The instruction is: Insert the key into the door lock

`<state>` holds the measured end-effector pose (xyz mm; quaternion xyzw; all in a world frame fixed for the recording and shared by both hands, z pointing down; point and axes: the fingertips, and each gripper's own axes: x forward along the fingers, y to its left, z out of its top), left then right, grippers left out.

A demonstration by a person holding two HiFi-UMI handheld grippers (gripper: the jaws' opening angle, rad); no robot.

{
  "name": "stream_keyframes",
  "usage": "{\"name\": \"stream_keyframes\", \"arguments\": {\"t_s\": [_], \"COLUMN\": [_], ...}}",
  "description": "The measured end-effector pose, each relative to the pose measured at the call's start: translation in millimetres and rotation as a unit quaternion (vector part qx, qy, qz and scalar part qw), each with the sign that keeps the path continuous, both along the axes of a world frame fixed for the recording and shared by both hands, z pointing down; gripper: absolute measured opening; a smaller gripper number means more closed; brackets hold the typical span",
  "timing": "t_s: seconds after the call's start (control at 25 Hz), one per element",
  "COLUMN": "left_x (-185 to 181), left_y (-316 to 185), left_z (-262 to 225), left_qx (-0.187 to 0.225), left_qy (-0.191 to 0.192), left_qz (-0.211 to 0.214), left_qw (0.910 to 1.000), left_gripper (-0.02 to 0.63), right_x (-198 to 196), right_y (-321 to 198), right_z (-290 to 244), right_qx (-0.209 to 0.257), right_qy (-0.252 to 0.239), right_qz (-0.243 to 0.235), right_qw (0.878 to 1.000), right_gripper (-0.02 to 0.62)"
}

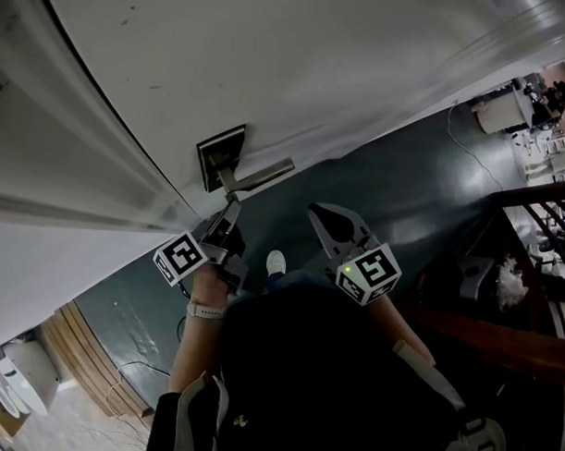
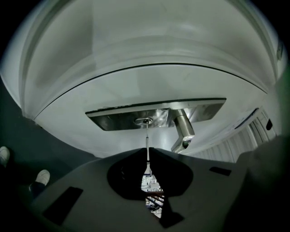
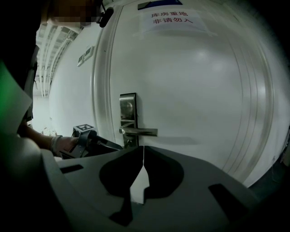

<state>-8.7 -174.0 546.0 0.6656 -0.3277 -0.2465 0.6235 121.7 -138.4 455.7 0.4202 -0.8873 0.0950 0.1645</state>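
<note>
A steel lock plate (image 1: 222, 157) with a lever handle (image 1: 262, 177) sits on the white door (image 1: 333, 70). My left gripper (image 1: 229, 217) is right below the plate, shut on a thin silver key (image 2: 147, 152). In the left gripper view the key's tip meets the round keyhole (image 2: 143, 121) on the lock plate (image 2: 113, 118), left of the handle (image 2: 183, 129); how deep it sits cannot be told. My right gripper (image 1: 334, 229) hangs back from the door, jaws shut with nothing between them. The right gripper view shows the right gripper (image 3: 143, 152), lock plate (image 3: 128, 106), handle (image 3: 140, 132) and left gripper (image 3: 84, 140).
A paper notice (image 3: 174, 19) is stuck high on the door. The door frame (image 1: 67, 153) runs along the left. Dark floor (image 1: 420, 178) lies below, with a wooden railing (image 1: 509, 346) at the right and the person's shoe (image 1: 276, 263) near the door.
</note>
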Motion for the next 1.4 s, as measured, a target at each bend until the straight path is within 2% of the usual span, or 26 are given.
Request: {"name": "stream_keyframes", "arguments": {"t_s": [0.56, 0.88, 1.04, 1.24, 1.4], "left_x": [-4.7, -5.9, -5.5, -6.8, -8.4], "left_y": [-20.6, -23.4, -30.0, -26.2, -20.2], "left_z": [-2.4, -0.8, -2.4, -3.7, -6.0], "left_qx": [-0.004, -0.017, 0.002, 0.012, 0.026], "left_qy": [0.018, 0.009, 0.016, 0.005, -0.02], "left_qz": [-0.005, 0.012, 0.008, -0.006, -0.006], "left_qw": [0.9998, 0.9998, 0.9998, 0.9999, 0.9994], "left_gripper": [0.026, 0.026, 0.026, 0.029, 0.035], "right_x": [-0.5, 1.6, 0.1, -0.7, -0.8], "right_y": [-5.1, -5.4, -1.7, 4.5, 8.7], "right_z": [-1.3, -1.1, -0.9, -1.3, -3.3], "right_qx": [-0.001, -0.002, -0.003, -0.003, -0.003], "right_qy": [-0.006, -0.012, -0.016, -0.021, -0.026], "right_qz": [0.004, 0.006, 0.002, -0.006, -0.012], "right_qw": [1.0, 1.0, 1.0, 1.0, 1.0], "right_gripper": [0.017, 0.017, 0.017, 0.017, 0.017]}}
